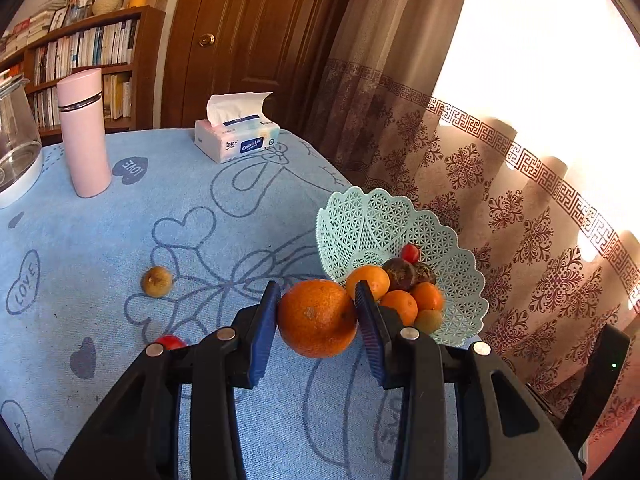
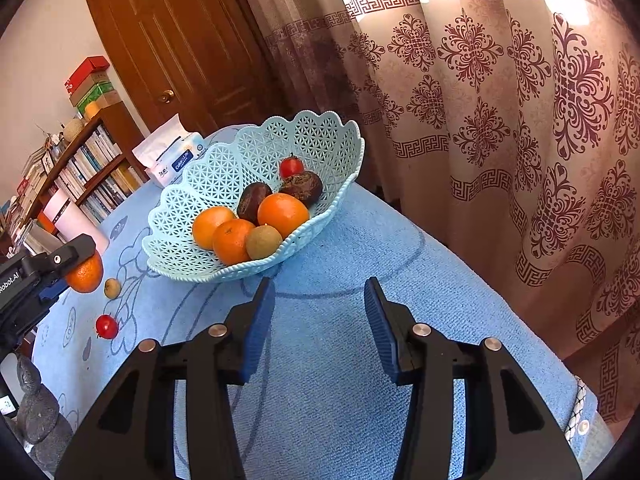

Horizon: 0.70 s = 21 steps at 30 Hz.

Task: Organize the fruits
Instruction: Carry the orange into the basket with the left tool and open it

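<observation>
The left tool (image 1: 316,312) is clenched on a large orange (image 1: 317,318), its two blue pads pressed against the fruit's left and right flanks, so the orange sits squarely between the fingertips and is carried clear above the blue tabletop (image 1: 120,240). Seen from the right wrist, the same orange (image 2: 85,274) hangs under the black body of that tool at the far left, raised above the cloth and off to the left of the basket. The mint-green lattice basket (image 1: 360,216) stands just beyond and to the right of the held orange, near the curtain-side edge of the tabletop. Inside it lie three smaller oranges (image 2: 283,214), two dark wrinkled fruits (image 2: 253,200), a brownish round fruit (image 2: 263,242) at the near rim and a small red fruit (image 2: 291,167) at the back. Loose on the cloth to the left of the left tool are a brown-yellow fruit (image 1: 157,281) and, partly hidden behind the tool's left finger, a small red one (image 1: 171,342). The right tool (image 2: 320,308) is released, its jaws spread wide with nothing between them, hovering over bare cloth just in front of the basket's near rim. Farther back on the tabletop stand a pink flask (image 1: 84,132) and a tissue pack (image 1: 236,136), well apart from the fruit.
</observation>
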Each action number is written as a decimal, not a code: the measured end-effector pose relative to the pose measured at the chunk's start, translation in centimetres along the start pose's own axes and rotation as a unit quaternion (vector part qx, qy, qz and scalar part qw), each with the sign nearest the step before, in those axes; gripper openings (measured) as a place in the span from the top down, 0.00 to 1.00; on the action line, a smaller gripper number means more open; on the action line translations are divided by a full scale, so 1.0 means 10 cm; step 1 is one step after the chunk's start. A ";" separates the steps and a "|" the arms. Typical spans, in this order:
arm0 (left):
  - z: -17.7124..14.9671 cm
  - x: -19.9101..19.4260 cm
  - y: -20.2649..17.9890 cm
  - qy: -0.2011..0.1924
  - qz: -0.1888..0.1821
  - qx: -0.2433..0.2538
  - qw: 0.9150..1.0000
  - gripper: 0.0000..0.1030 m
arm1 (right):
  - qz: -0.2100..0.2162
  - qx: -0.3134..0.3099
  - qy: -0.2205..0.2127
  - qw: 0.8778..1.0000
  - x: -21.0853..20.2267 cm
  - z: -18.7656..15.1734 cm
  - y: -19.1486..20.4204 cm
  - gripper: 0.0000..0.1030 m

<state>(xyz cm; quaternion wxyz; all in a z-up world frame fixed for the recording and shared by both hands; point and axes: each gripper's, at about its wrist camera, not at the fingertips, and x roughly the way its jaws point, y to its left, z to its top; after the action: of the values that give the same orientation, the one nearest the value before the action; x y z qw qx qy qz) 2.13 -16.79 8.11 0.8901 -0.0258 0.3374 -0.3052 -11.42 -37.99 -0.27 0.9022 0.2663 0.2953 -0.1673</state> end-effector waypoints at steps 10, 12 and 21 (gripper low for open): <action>0.06 0.30 -0.40 0.013 -0.030 0.040 0.999 0.62 | 0.010 0.002 0.006 1.000 0.02 0.00 -0.01 0.53; 0.05 0.36 -0.42 0.019 -0.034 0.040 0.998 0.62 | 0.012 0.003 0.007 1.000 0.02 0.01 -0.02 0.53; 0.07 0.37 -0.34 0.016 -0.046 0.011 0.999 0.43 | 0.016 0.005 0.008 1.000 0.03 0.01 -0.03 0.53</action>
<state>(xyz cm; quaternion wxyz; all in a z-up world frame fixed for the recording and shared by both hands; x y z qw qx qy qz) 2.93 -21.69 7.32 0.8699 -0.0268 0.3469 -0.3495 -11.29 -38.33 -0.49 0.9010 0.2765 0.2974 -0.1523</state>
